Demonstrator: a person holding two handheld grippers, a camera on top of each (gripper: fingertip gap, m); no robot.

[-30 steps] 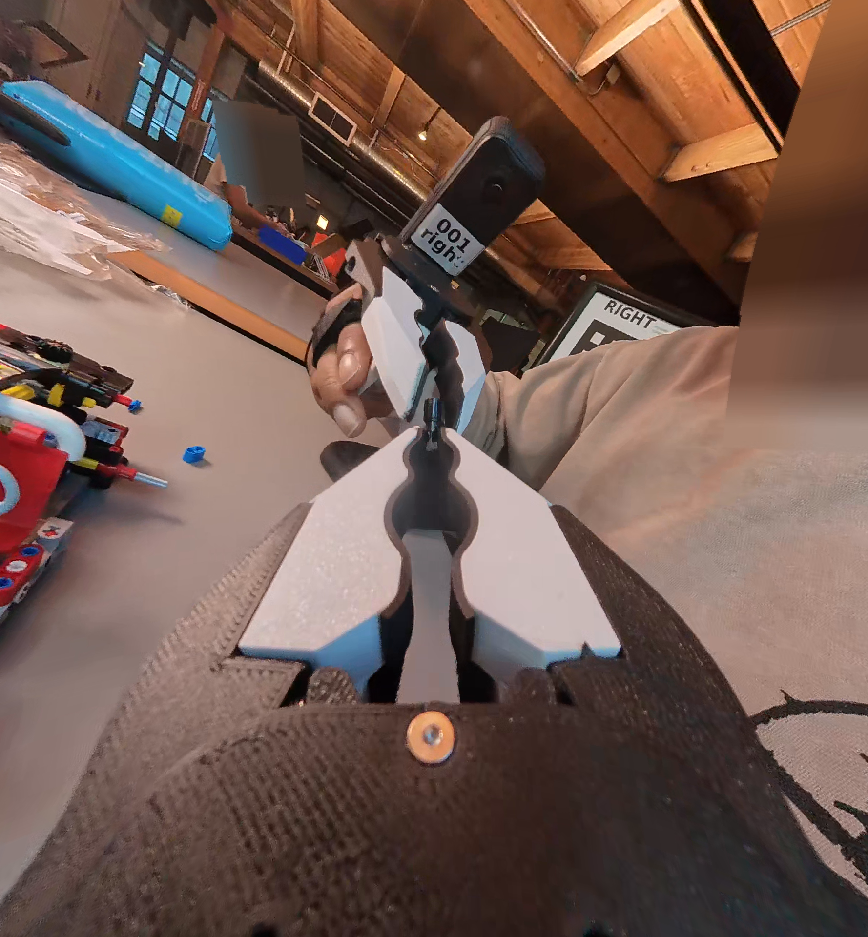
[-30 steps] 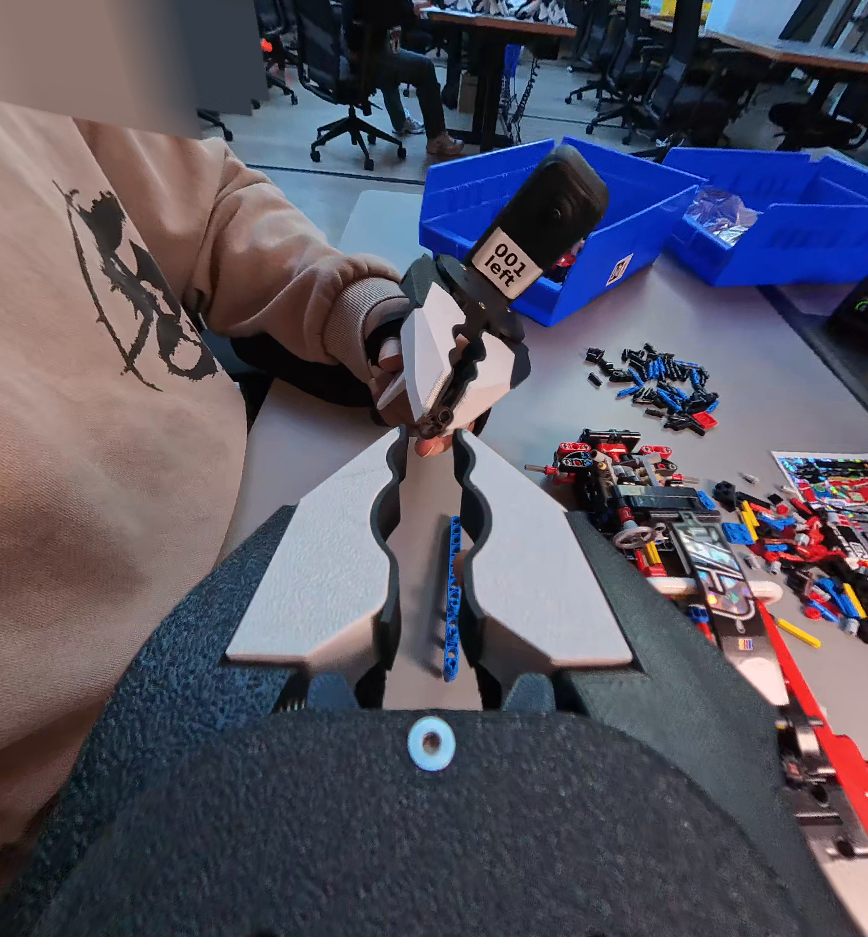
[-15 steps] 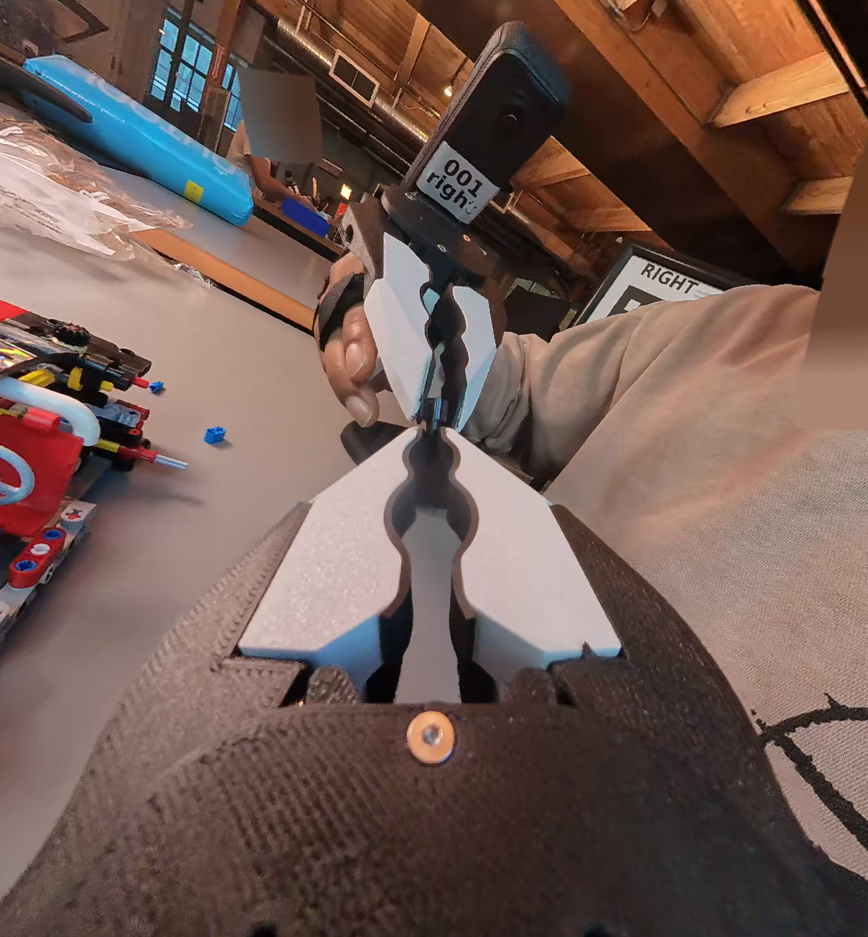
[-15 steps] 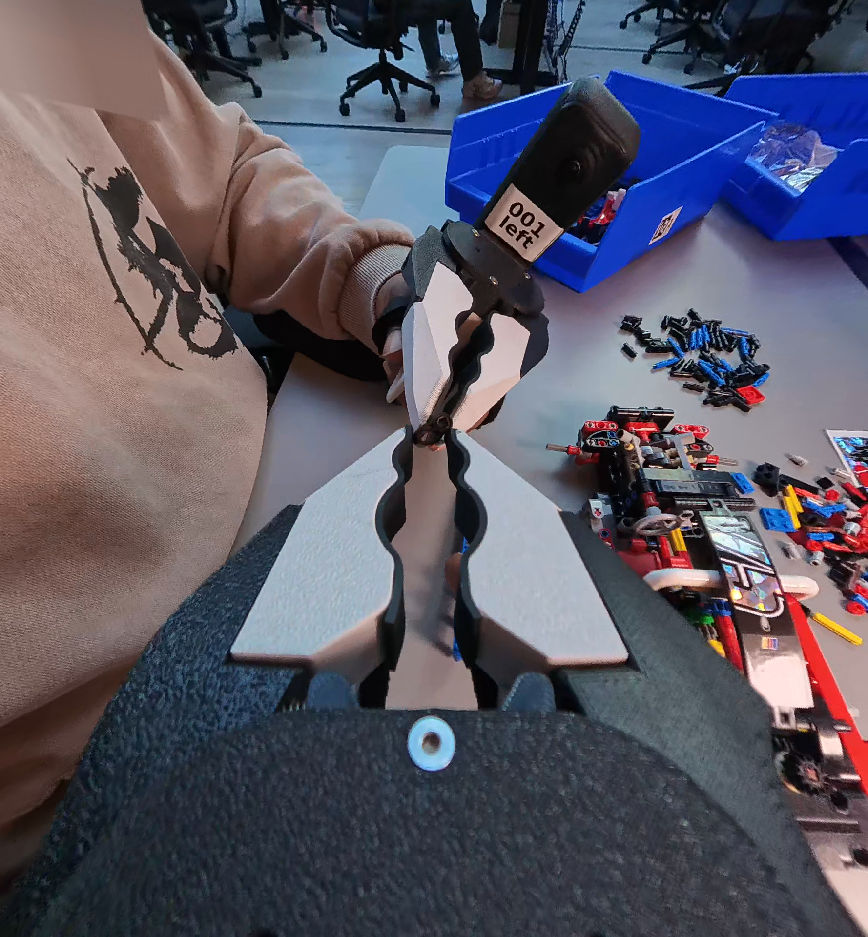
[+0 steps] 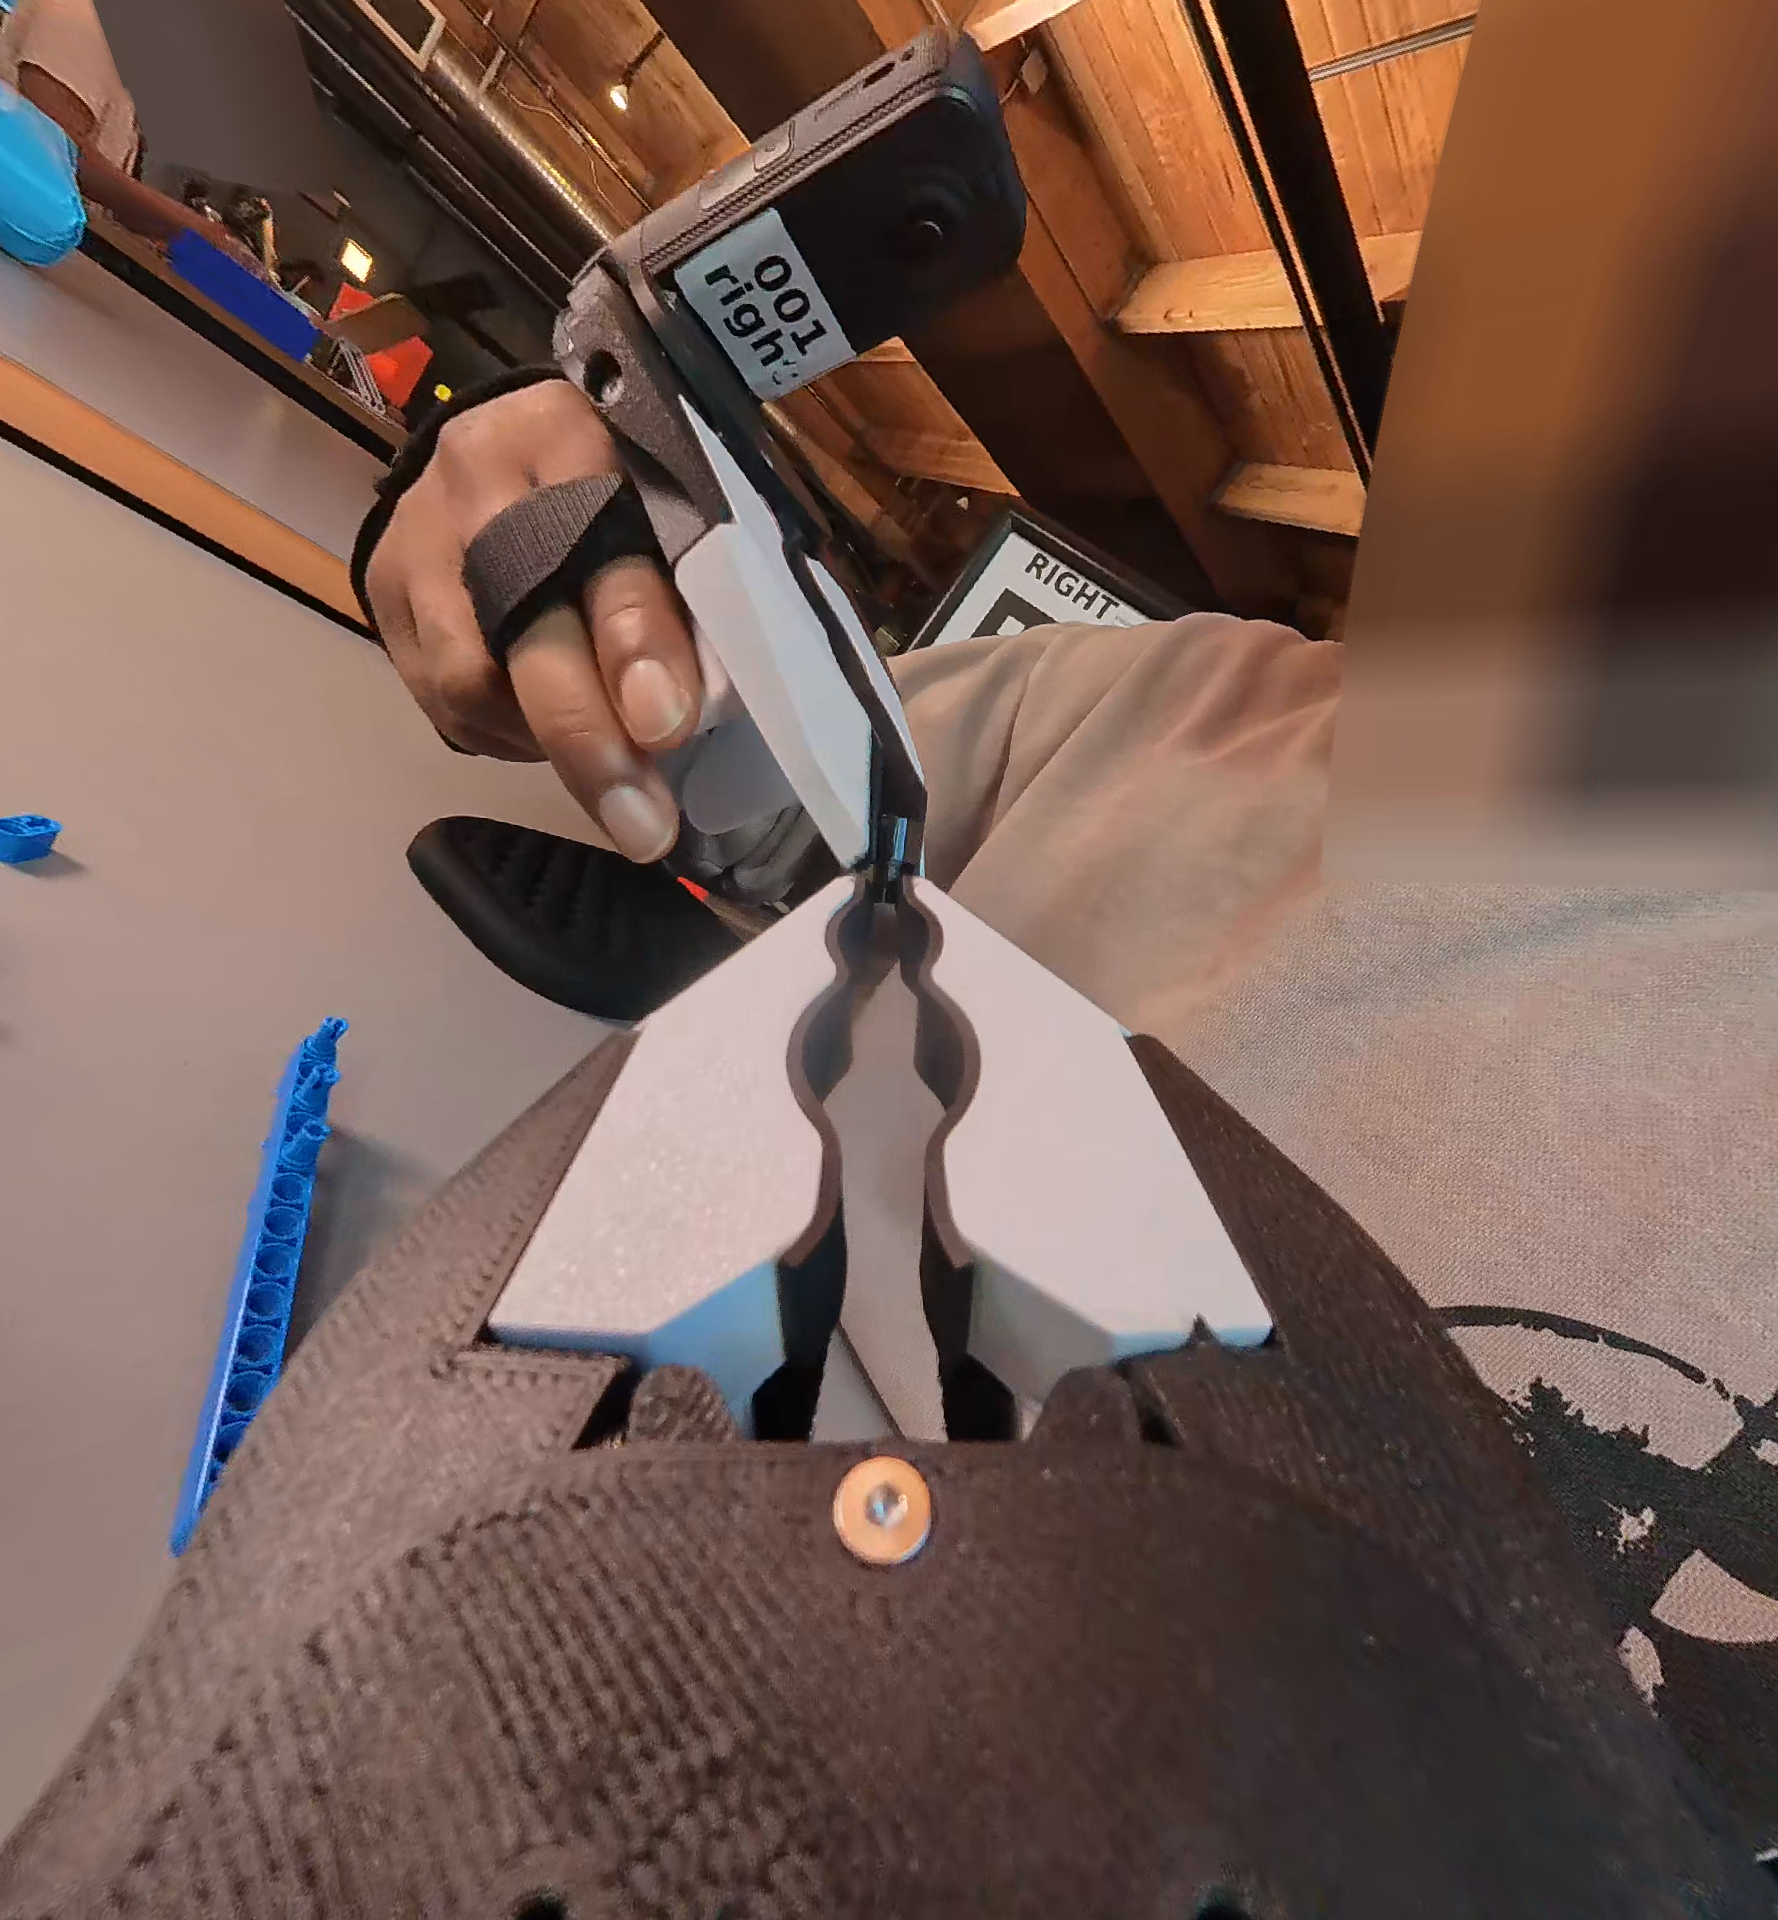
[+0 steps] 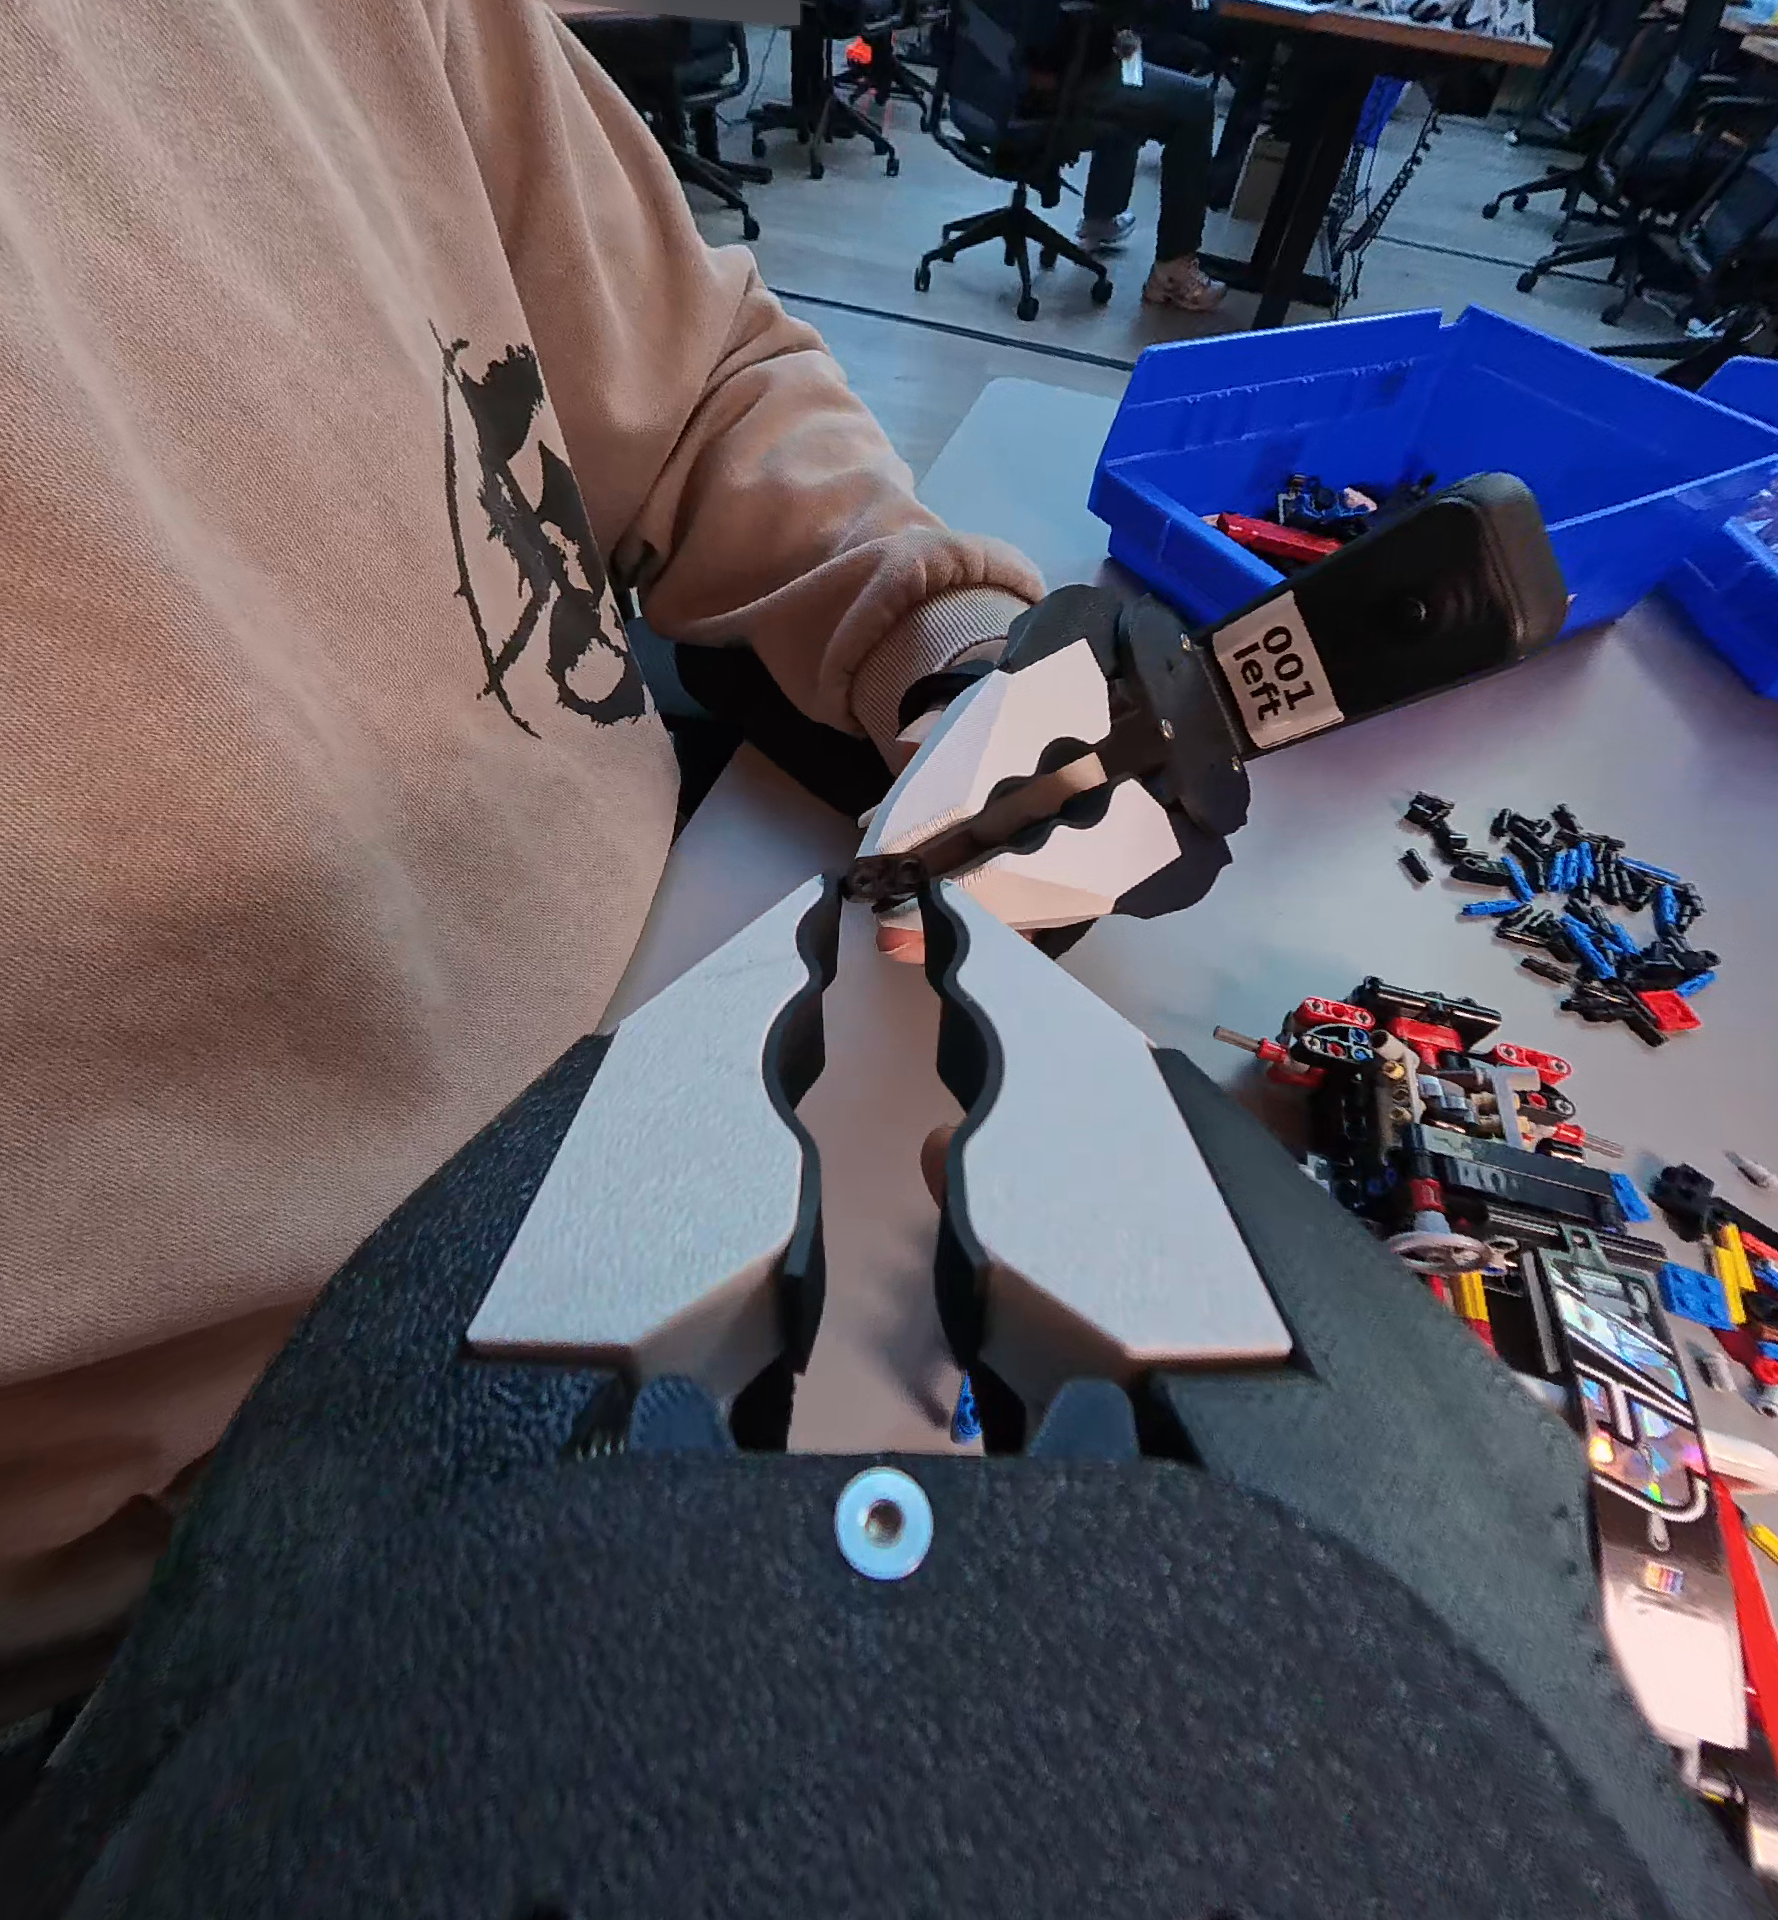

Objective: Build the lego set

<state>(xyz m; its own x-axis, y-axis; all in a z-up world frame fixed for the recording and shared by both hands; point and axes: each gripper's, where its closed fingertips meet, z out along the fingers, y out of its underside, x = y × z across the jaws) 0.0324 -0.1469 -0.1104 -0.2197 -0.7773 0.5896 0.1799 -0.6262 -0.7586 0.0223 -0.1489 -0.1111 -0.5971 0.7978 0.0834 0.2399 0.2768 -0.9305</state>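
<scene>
Grippers are brought tip to tip above the grey table (image 6: 1280, 935): the left gripper (image 5: 880, 914) is clenched on a small black Lego piece (image 6: 880, 881), whose other end is also pinched by the right gripper (image 6: 877, 896). A long blue beam (image 5: 261, 1278) is left lying flat beside them, with the half-built car (image 6: 1487, 1164) nearby.

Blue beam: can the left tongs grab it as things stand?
Probably not yet: left tongs are shut on a small black piece, tip to tip with the right tongs. The blue beam lies clear beside them.
</scene>
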